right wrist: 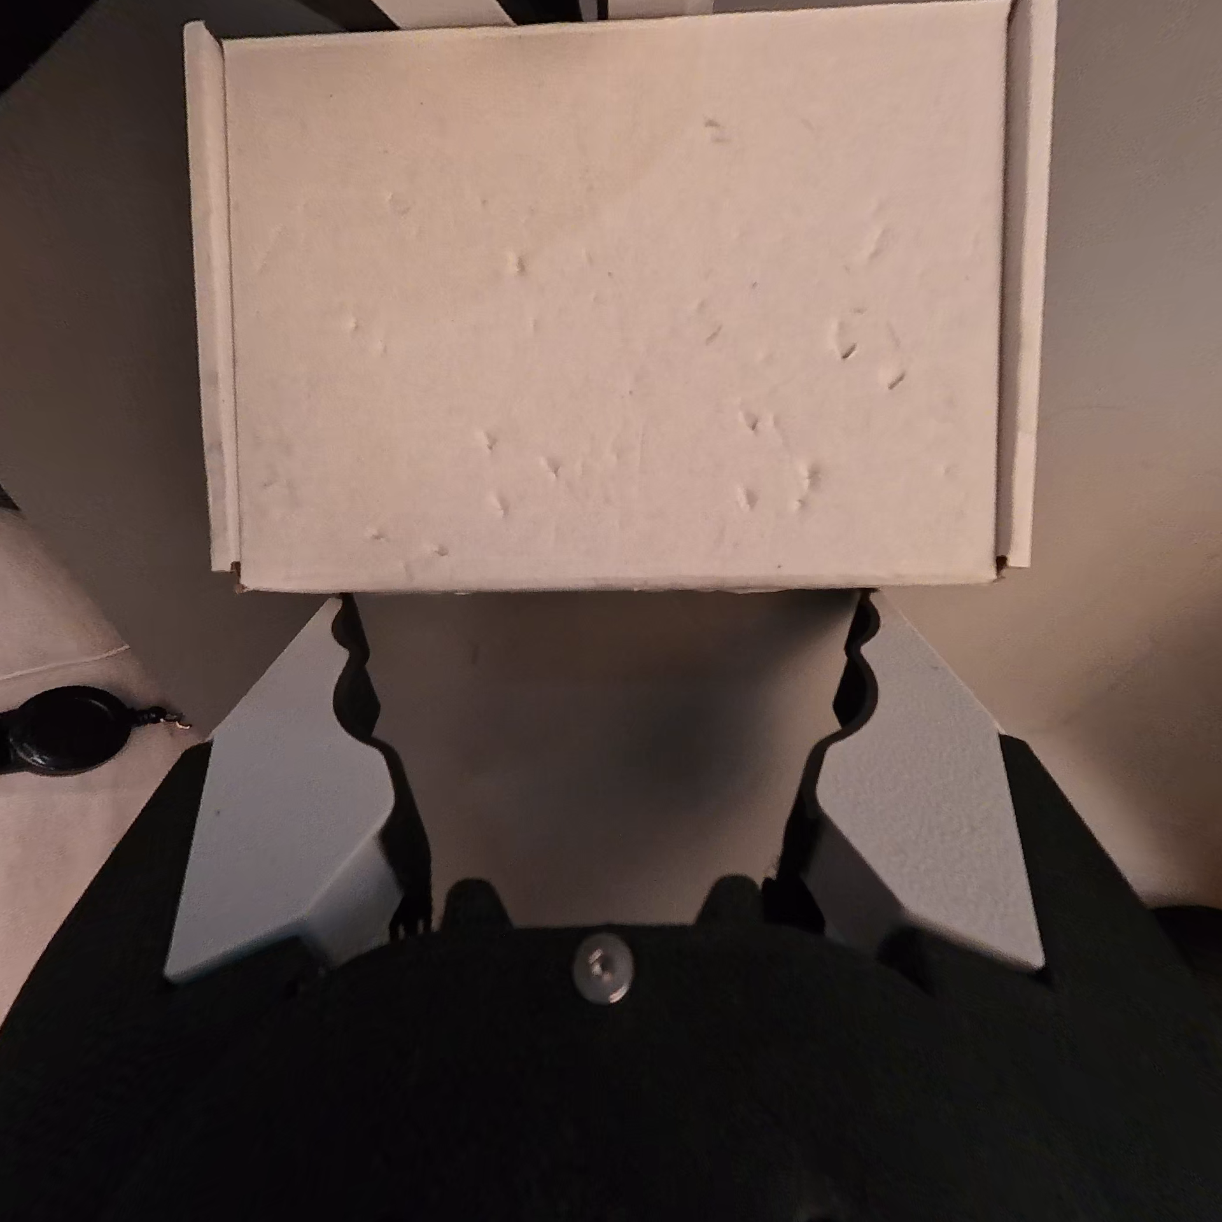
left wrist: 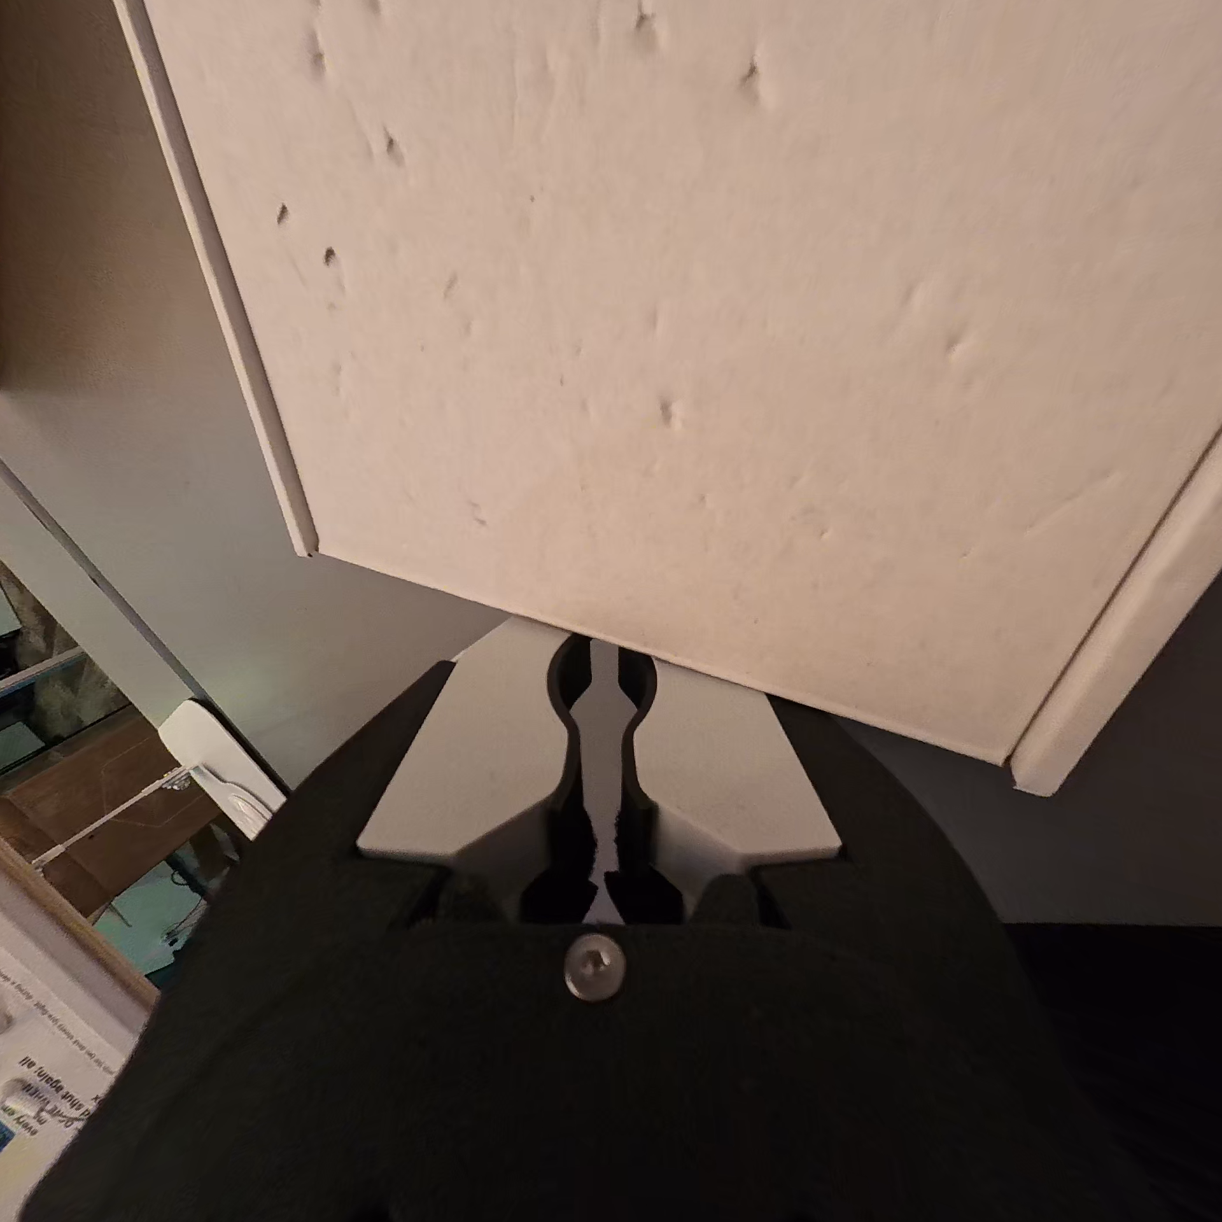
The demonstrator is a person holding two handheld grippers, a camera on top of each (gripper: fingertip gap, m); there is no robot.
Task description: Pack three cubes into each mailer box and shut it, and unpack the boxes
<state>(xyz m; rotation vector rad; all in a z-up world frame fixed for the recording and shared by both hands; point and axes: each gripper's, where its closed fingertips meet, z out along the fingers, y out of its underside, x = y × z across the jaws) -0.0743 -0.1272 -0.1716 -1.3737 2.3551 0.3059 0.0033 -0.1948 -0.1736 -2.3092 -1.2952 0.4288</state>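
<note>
1. One white cardboard mailer box [left wrist: 694,317] shows in each wrist view; whether the two views show the same box I cannot tell. No cubes are visible.
2. In the left wrist view the box fills the upper part of the picture, its dented flat face towards the camera and turned askew, so that its near edge slopes down to the right. A folded side flap runs along each side edge.
3. In the right wrist view the box [right wrist: 615,311] sits square to the camera on a pale surface [right wrist: 1124,397], lid closed, long axis running left to right, with a narrow flap along each short side.
4. Left gripper [left wrist: 603,654]: the jaws are nearly together, only a thin slit between them, the tips right under the box's near edge; whether they pinch anything I cannot tell.
5. Right gripper [right wrist: 603,608]: the jaws are spread wide, holding nothing, the tips just short of the box's near edge.
6. One small black round object [right wrist: 63,737] lies at the left.
</note>
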